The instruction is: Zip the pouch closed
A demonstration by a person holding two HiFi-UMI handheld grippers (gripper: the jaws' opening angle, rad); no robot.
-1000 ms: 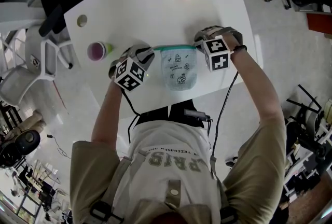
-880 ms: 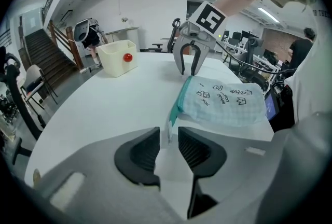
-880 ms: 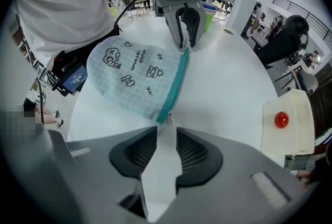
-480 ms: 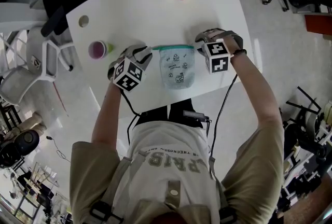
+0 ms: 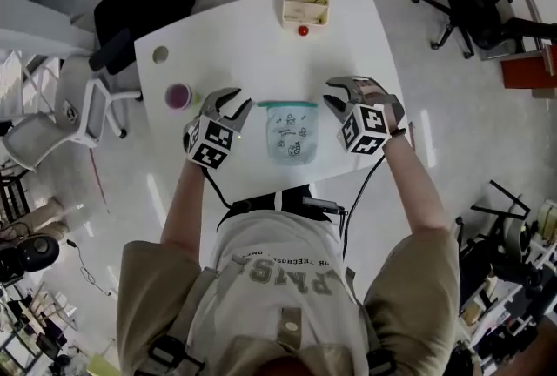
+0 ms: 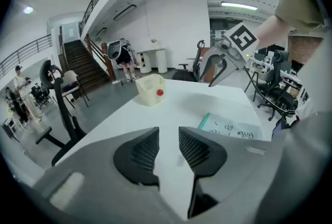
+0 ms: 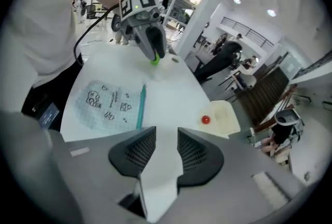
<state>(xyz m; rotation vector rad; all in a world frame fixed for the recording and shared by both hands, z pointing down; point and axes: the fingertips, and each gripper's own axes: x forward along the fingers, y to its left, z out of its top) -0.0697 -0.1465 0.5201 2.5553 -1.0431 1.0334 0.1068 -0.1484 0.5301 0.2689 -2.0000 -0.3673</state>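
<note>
The pouch [image 5: 290, 131] lies flat on the table [image 5: 252, 43], between the two hand-held grippers and touching neither. Its teal zip strip runs as one straight, flat line along the far edge, with no gape that I can make out, so the zipping looks done. Whether the slider sits fully at the end is too small to tell. What is left, at most, is to draw the hands away.

The left hand-held gripper [image 5: 237, 103] hangs just left of the pouch, its jaws a narrow gap apart with only bare table showing between them. The right hand-held gripper [image 5: 333, 94] hangs just right of it, jaws likewise narrowly parted and empty.

A second ago both hand-held grippers sat low at the pouch's two far corners, at the ends of the zip strip, with their jaws closer together. Now both have let go and risen clear of the table, and the pouch has stayed where it was.
</note>
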